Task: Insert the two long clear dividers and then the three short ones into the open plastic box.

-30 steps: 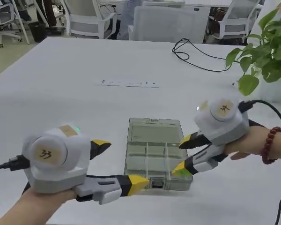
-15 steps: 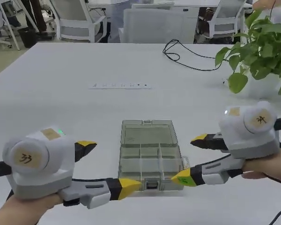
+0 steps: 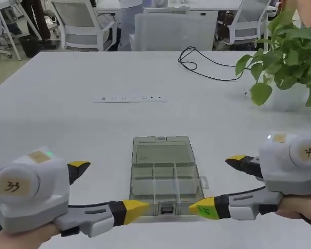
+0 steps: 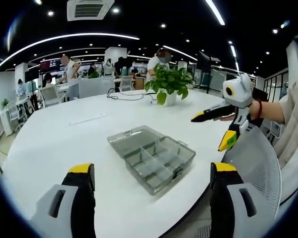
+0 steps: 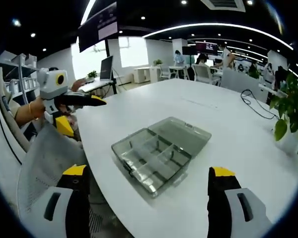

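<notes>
Potted plant [image 3: 290, 57], black cable [image 3: 207, 65], power strip [image 3: 130, 98] on white table [image 3: 57, 109]; chairs [image 3: 83, 26] beyond.

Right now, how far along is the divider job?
Done, apparently: clear dividers stand in the open box, splitting its base into cells; I can't confirm the count. In hand: nothing, left gripper and right gripper are open, flanking the box. Left: probably just a seating check.

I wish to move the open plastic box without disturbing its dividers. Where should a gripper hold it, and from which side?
Probably the plastic box by the right wall of its divided half, coming from the right with the right gripper: one jaw outside, one inside a compartment. That wall is thin and upright; the lid lies flat and may hinge.
</notes>
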`<state>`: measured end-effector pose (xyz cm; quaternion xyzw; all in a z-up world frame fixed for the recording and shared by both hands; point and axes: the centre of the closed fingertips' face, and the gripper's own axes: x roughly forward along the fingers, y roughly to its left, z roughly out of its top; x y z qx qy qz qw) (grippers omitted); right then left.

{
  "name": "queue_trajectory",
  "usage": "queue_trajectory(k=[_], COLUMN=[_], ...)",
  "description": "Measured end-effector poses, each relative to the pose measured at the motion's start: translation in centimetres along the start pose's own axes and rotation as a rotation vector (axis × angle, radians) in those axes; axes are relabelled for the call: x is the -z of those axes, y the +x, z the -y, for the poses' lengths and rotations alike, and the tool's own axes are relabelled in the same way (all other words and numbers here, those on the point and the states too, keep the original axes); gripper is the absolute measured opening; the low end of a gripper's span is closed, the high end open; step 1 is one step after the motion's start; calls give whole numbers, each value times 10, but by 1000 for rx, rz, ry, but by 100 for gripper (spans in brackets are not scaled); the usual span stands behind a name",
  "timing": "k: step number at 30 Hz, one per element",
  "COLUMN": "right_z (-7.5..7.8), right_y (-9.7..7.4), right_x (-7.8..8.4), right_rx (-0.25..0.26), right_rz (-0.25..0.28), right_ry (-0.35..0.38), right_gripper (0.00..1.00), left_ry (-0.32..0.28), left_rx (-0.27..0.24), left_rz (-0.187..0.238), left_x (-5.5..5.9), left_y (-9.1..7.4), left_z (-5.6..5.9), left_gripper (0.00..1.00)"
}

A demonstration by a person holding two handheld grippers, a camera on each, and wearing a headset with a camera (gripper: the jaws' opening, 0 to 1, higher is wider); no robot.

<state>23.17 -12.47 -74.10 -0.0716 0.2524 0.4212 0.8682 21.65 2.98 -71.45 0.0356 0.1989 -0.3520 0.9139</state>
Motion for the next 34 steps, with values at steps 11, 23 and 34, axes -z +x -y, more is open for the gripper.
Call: queue_trajectory(k=[11,23,34], right_z=[-3,-7,-10], right_y=[0,0,3], right_x=[4,4,7], right_rx=[14,19,11], right_rz=[29,39,20], right_ry=[5,2,-7], right_gripper=[100,100,100], left_ry=[-13,-29,-17], left_rx=[-17,-48,-67], left_rz=[-2,-13,-6], left_x=[4,9,5], left_y=[2,-1,-4], left_z=[-1,-4,-10], left_gripper=[100,98,95])
